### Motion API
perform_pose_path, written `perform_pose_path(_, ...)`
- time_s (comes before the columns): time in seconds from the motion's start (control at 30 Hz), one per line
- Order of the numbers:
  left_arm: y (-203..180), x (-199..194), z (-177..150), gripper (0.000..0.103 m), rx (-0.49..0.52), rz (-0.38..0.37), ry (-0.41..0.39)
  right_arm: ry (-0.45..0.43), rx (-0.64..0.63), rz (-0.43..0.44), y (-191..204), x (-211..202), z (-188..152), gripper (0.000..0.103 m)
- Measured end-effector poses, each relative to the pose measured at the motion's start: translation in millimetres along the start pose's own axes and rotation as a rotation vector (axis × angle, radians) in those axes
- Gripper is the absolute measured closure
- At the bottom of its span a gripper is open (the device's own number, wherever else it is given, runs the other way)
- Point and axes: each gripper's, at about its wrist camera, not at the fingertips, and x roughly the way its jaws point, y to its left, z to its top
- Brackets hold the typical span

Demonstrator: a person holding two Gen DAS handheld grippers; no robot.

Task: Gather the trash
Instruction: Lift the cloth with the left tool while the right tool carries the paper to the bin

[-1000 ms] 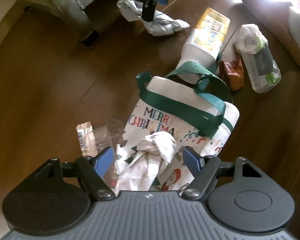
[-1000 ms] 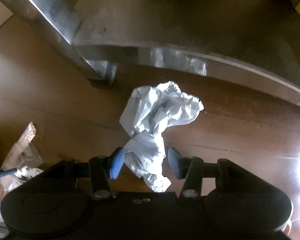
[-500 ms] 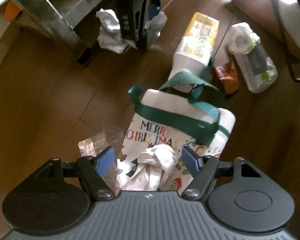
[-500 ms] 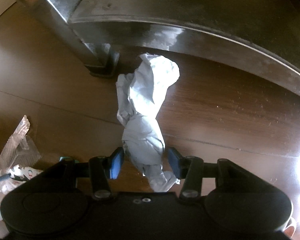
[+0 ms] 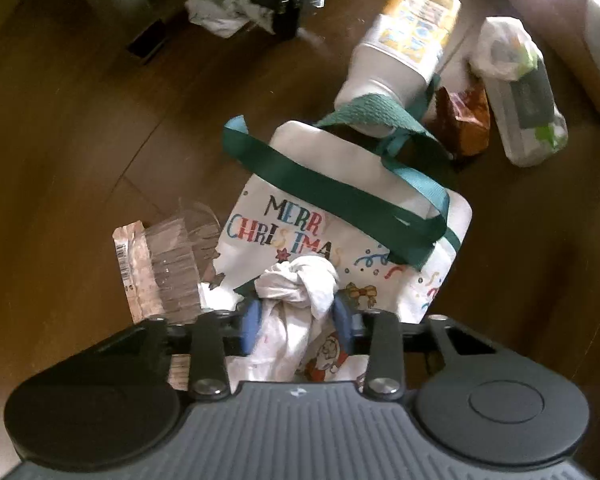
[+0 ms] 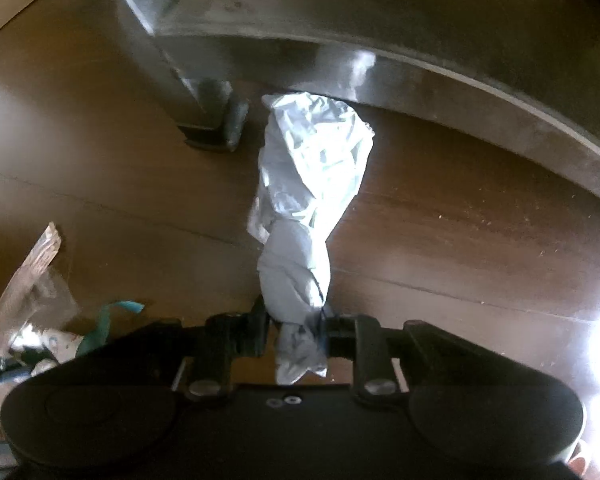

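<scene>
right wrist view: right gripper (image 6: 294,326) pinches crumpled white paper (image 6: 308,184), lifted above the wood floor (image 6: 460,240) — near the metal leg (image 6: 204,120). left gripper (image 5: 298,318) pinches the christmas bag (image 5: 340,232) knot — bottle (image 5: 400,52) just beyond.

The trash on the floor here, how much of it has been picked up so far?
Nothing visibly bagged yet. In hand: the right gripper is shut on crumpled white paper, and the left gripper pinches the Christmas bag by its knot. Left on the floor: a white bottle, brown wrapper, wipes pack and clear wrapper.
</scene>
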Motion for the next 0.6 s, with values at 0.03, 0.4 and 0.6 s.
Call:
perform_pose_path(0.03, 1.4, -1.6, 0.1, 0.072, -0.004, 0.001, -0.005, -0.007, -0.011, 0.003, -0.7, -5.8, -0.6, 0.082)
perform_pose_path(0.4, 34.6, -61.4, 3.6, 0.077, -0.153, -0.073, -0.080, -0.007, -0.018, 0.006, -9.1, -105.6, -22.6, 0.084)
perform_pose_path(0.6, 37.0, -128.2, 15.6, 0.077, -0.171, -0.081, -0.151, -0.052, 0.002, 0.010, 1.8, -180.3, -47.1, 0.084)
